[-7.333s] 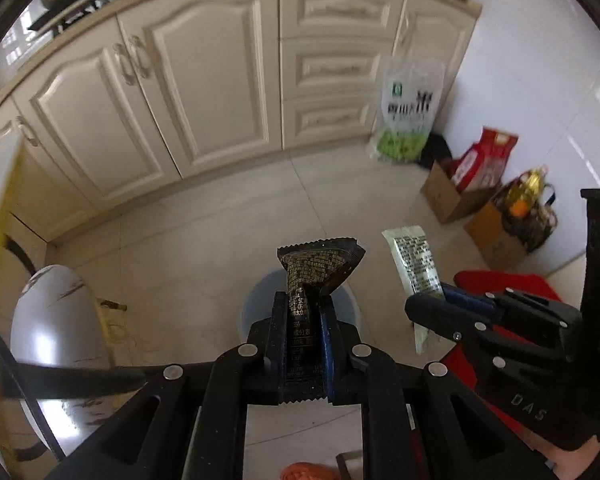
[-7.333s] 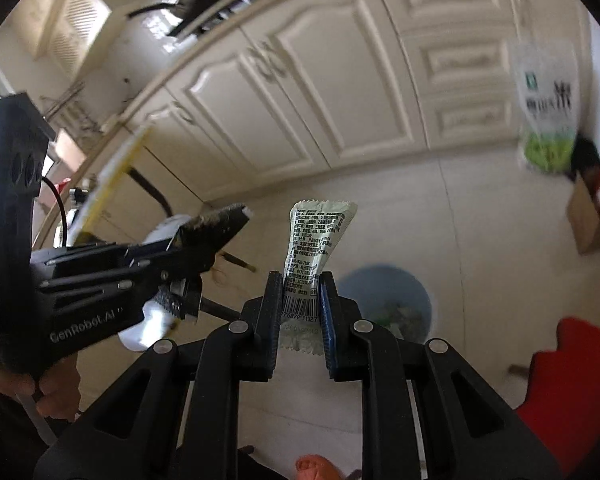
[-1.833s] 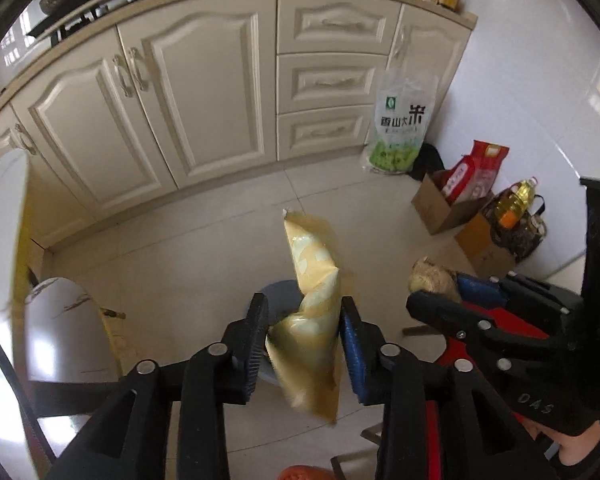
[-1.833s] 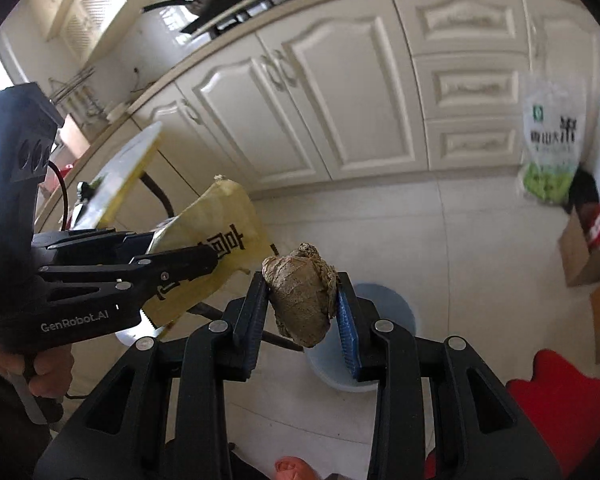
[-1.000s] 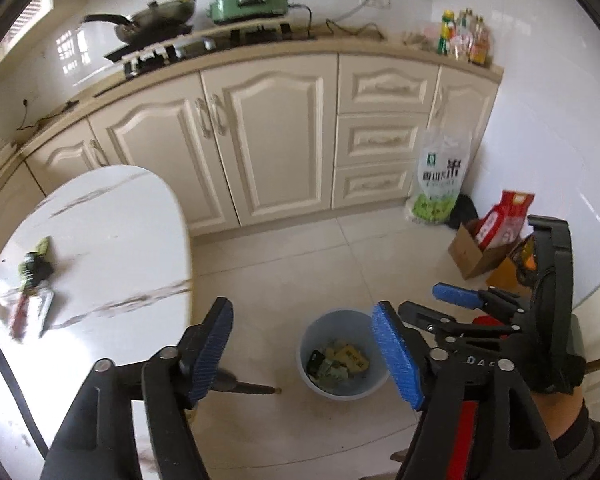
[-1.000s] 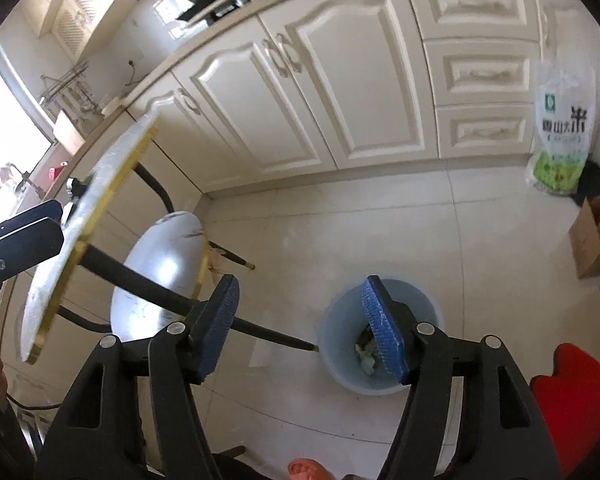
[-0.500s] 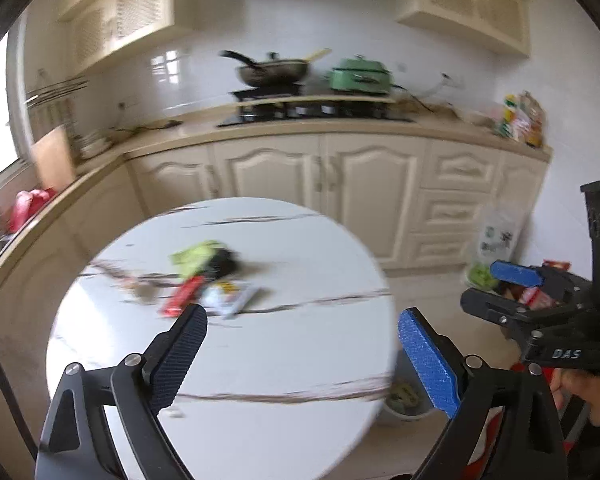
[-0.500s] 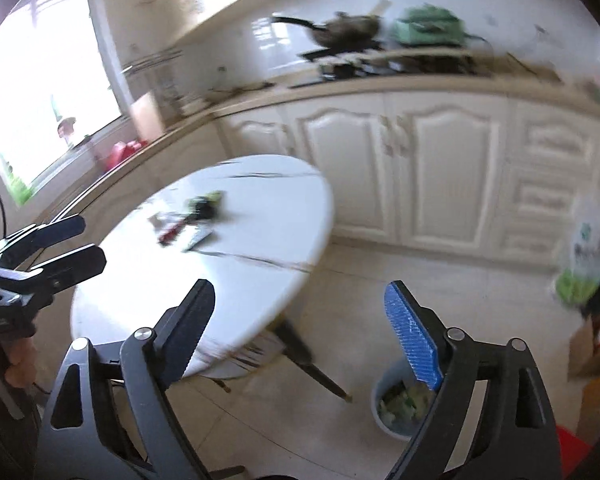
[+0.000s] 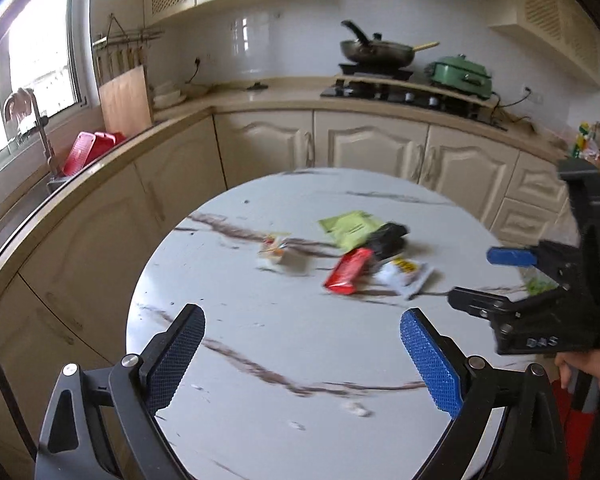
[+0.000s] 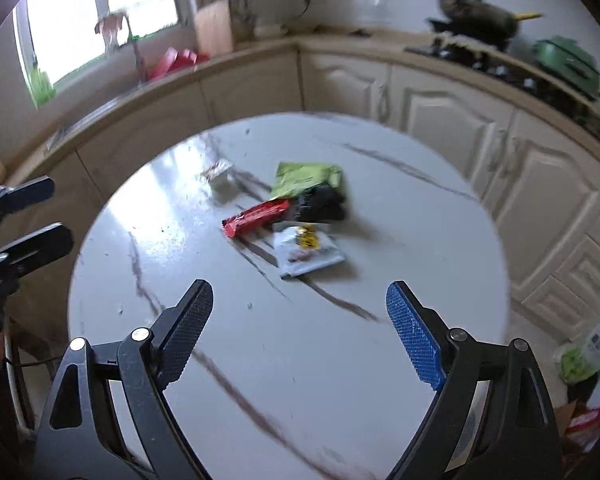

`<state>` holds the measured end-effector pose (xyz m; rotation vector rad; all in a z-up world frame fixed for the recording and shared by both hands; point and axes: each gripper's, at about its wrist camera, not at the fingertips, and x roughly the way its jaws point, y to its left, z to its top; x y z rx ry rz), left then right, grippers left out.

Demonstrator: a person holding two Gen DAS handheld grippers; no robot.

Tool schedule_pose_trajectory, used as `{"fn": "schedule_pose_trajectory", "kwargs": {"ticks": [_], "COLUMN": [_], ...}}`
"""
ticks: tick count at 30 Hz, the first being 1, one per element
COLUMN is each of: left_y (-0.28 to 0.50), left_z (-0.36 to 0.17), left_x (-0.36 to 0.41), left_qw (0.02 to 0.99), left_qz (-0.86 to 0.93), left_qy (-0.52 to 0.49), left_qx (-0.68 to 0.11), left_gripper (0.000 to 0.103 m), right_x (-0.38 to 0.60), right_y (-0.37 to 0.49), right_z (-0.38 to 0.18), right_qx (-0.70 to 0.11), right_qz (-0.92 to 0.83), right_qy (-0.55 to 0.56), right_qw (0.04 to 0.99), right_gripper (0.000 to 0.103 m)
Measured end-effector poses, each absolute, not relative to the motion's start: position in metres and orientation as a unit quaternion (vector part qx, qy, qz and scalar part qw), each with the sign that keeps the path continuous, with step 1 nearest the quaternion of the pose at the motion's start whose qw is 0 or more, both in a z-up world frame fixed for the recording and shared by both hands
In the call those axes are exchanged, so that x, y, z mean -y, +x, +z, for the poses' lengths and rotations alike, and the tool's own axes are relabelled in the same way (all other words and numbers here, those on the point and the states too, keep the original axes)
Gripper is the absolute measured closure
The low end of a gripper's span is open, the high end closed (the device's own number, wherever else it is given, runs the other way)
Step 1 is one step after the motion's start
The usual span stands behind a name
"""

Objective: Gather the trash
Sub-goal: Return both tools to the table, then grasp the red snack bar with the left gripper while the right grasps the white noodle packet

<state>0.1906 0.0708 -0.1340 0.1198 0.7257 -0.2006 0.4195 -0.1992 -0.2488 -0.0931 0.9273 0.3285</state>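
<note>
Several wrappers lie near the middle of a round white marble table (image 9: pixel 284 344) (image 10: pixel 380 240): a green packet (image 9: pixel 350 226) (image 10: pixel 306 176), a black one (image 9: pixel 388 240) (image 10: pixel 320 204), a red bar wrapper (image 9: pixel 348 271) (image 10: pixel 256 216), a white packet (image 9: pixel 406 276) (image 10: pixel 306 252) and a small pale wrapper (image 9: pixel 276 250) (image 10: pixel 218 170). My left gripper (image 9: pixel 300 356) is open and empty above the near part of the table. My right gripper (image 10: pixel 300 328) is open and empty too; it shows at the right of the left wrist view (image 9: pixel 496 276). The trash bin is out of view.
Cream kitchen cabinets (image 9: pixel 372 152) and a counter curve behind the table. A wok (image 9: pixel 376 50) and a green pot (image 9: pixel 462 72) sit on the stove. A rice bag (image 10: pixel 592 352) stands on the floor at the right. Small crumbs (image 9: pixel 356 408) lie on the near tabletop.
Both grippers let their trash go over the bin, opened wide, and swung up and left from the floor to face the table. The wrappers have come closer since half a second ago.
</note>
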Motion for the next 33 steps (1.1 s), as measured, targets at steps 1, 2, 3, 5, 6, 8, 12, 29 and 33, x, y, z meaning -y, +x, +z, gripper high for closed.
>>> {"fn": "schedule_pose_trajectory", "kwargs": {"ticks": [1,2,3,5,6,8,12,29,33], "left_y": [0.196,0.201,0.203,0.216,0.220,0.236,0.287,0.365,0.385], "left_z": [-0.136,-0.138,-0.140,-0.141,-0.142,-0.145,-0.151,-0.194,-0.210], "left_x": [-0.075,-0.079,-0.080,-0.081,-0.079,-0.080,-0.070,-0.013,0.010], "left_qw": [0.927,0.925,0.924,0.921,0.920,0.917,0.909,0.887,0.881], "left_qz": [-0.095,-0.097,-0.096,-0.098,-0.100,-0.106,-0.110,-0.114,-0.123], "left_qy": [0.059,0.058,0.057,0.058,0.060,0.063,0.064,0.090,0.098], "left_qx": [-0.357,-0.363,-0.366,-0.373,-0.375,-0.380,-0.396,-0.438,-0.447], "left_gripper": [0.006,0.006,0.006,0.006,0.006,0.006,0.006,0.006,0.006], "right_x": [0.196,0.189,0.186,0.184,0.182,0.179,0.182,0.192,0.208], "right_y": [0.427,0.437,0.446,0.456,0.464,0.471,0.482,0.486,0.478], "right_z": [-0.253,-0.261,-0.268,-0.277,-0.283,-0.288,-0.298,-0.312,-0.311], "right_qx": [-0.449,-0.457,-0.464,-0.472,-0.477,-0.482,-0.492,-0.487,-0.484], "right_qz": [0.161,0.163,0.161,0.161,0.163,0.162,0.167,0.181,0.184], "right_qy": [-0.049,-0.053,-0.056,-0.060,-0.059,-0.062,-0.059,-0.099,-0.087], "right_qw": [0.878,0.872,0.869,0.865,0.861,0.859,0.853,0.849,0.851], "right_gripper": [0.015,0.015,0.015,0.016,0.016,0.018,0.024,0.057,0.057]}}
